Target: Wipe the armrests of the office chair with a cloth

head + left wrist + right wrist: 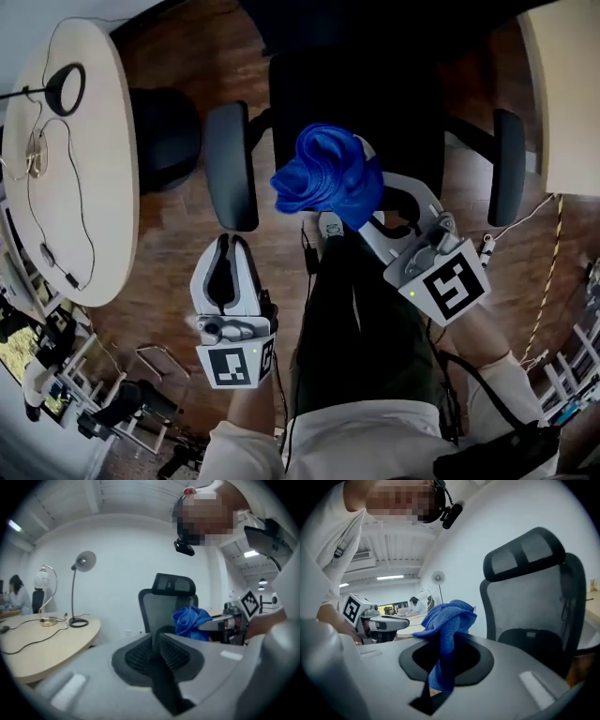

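A black office chair [361,89] stands before me with a mesh back [529,597]. Its left armrest [232,164] and right armrest [507,164] are black pads. My right gripper [361,202] is shut on a bunched blue cloth [328,178], held in the air over the seat, between the armrests. The blue cloth [447,620] hangs from the pinched jaws in the right gripper view. My left gripper [225,253] is shut with nothing in it, just below the near end of the left armrest. In the left gripper view the blue cloth [190,623] shows ahead at the right.
A round beige table [70,159] with a desk lamp [64,89] and cables stands at the left. A black stool [164,136] sits between it and the chair. A light desk edge [567,94] is at the right. The floor is wood. A person sits far off at the left [16,595].
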The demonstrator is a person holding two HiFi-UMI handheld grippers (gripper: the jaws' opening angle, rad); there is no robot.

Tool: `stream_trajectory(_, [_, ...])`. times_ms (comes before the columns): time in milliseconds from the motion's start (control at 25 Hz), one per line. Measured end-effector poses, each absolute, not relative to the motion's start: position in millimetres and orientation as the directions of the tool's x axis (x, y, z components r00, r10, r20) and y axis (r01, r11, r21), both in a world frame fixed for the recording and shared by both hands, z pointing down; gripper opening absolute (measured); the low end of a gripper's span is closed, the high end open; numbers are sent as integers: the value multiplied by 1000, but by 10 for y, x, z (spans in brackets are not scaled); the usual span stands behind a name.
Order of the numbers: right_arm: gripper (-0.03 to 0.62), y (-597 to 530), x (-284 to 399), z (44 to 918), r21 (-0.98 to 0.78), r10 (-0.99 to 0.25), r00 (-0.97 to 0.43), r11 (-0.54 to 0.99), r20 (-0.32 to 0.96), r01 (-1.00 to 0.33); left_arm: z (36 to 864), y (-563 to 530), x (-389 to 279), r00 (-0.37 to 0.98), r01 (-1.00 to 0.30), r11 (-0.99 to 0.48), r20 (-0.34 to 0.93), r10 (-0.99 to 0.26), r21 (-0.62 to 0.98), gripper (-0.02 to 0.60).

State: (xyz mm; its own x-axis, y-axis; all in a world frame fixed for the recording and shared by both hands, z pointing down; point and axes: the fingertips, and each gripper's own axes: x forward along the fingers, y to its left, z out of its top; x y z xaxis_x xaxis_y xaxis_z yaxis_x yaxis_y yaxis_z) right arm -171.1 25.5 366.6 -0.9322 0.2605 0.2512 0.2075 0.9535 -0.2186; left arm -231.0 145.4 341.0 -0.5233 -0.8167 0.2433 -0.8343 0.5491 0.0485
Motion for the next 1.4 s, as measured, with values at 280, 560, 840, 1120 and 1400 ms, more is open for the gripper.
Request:
stream_trajectory(280, [69, 773, -2144, 4169, -118, 291, -879, 957, 377, 267, 3429, 2270, -2463, -649, -723, 683, 239, -723, 102, 49])
stream_trajectory(560, [69, 885, -2895, 5542, -158, 241, -880, 969, 409, 192, 3790, 2623, -2370, -642, -690, 704, 307, -702, 168, 48])
stream_trajectory(840, [69, 935, -3291, 7167, -284, 229, -771, 957, 594, 65, 3916, 2754, -2233, -593, -715, 681, 377, -711, 159, 48])
stream_trajectory(1120, [69, 697, -3076, 6477, -284, 159, -853, 959, 496, 14, 3728, 2238, -2227, -515, -799, 583, 333, -790, 148, 48])
stream_trajectory(1400, [69, -382, -965, 4216, -172, -240, -942, 943, 236, -283, 3556, 1077, -2004, -320, -918, 361, 228, -919, 165, 48])
